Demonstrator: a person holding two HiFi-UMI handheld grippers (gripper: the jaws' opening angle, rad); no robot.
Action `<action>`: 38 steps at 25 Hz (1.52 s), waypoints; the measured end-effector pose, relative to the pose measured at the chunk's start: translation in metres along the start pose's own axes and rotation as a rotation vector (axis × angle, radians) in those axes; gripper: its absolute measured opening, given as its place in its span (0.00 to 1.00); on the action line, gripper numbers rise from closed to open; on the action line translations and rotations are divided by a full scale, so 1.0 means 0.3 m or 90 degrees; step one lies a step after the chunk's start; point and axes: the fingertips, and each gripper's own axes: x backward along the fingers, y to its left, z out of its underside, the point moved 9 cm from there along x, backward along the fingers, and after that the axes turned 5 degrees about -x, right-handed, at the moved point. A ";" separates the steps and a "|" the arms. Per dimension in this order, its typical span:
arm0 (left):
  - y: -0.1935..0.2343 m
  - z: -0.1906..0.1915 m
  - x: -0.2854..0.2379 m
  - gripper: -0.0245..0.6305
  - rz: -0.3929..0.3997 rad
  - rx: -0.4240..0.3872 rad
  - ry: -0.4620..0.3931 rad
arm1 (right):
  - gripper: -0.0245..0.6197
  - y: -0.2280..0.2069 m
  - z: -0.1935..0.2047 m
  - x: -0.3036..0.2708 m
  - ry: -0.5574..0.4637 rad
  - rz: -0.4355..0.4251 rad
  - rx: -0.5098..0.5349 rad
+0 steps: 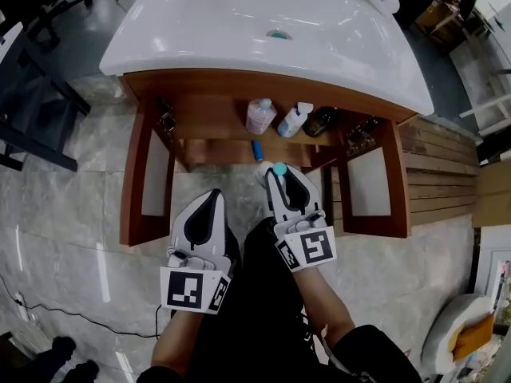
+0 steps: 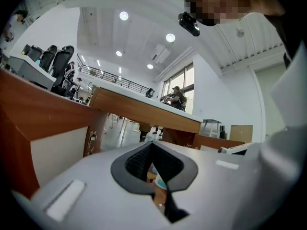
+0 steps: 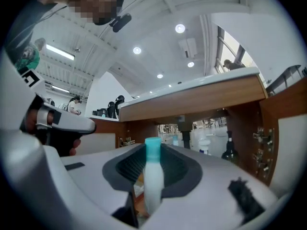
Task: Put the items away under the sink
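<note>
Right gripper, nearest with its twin, is clamped on a small white bottle with a teal cap. The pads sit on the bottle's body and the cap stands clear above them. The bottle hangs just before the open cabinet, below the sink's front edge and not yet on the shelf. Left gripper has its jaws together, with nothing between them.

The bottle is probably light, stiff plastic with smooth, round sides, so it may twist in the pads. Mid-body looks the safest hold, not the cap.

- Floor: grey polished stone, with wooden slats at right.
- Sink: white and glossy, on top of the cabinet.
- Doors: both swung open.
- Shelf: holds a pink bottle, a white bottle and a dark bottle close together, with free room at left.
</note>
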 end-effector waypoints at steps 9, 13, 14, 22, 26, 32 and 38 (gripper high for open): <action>0.030 0.045 0.012 0.04 0.018 0.013 0.010 | 0.20 0.011 0.098 -0.074 0.006 -0.011 -0.014; 0.038 0.047 0.027 0.04 0.025 0.012 0.005 | 0.20 0.014 0.117 -0.134 -0.005 -0.019 -0.008; 0.040 0.048 0.030 0.04 0.025 0.012 0.004 | 0.20 0.015 0.121 -0.152 -0.007 -0.021 -0.006; 0.055 0.057 0.049 0.04 0.033 0.013 0.000 | 0.20 0.015 0.151 -0.295 -0.016 -0.025 0.019; 0.061 0.062 0.054 0.04 0.031 0.016 -0.002 | 0.20 0.001 0.174 -0.372 -0.018 -0.018 0.021; 0.070 0.065 0.065 0.04 0.031 0.017 -0.003 | 0.20 -0.018 0.210 -0.474 -0.012 -0.003 0.036; 0.076 0.086 0.086 0.04 0.030 0.018 0.003 | 0.20 -0.021 0.243 -0.534 -0.010 0.001 0.041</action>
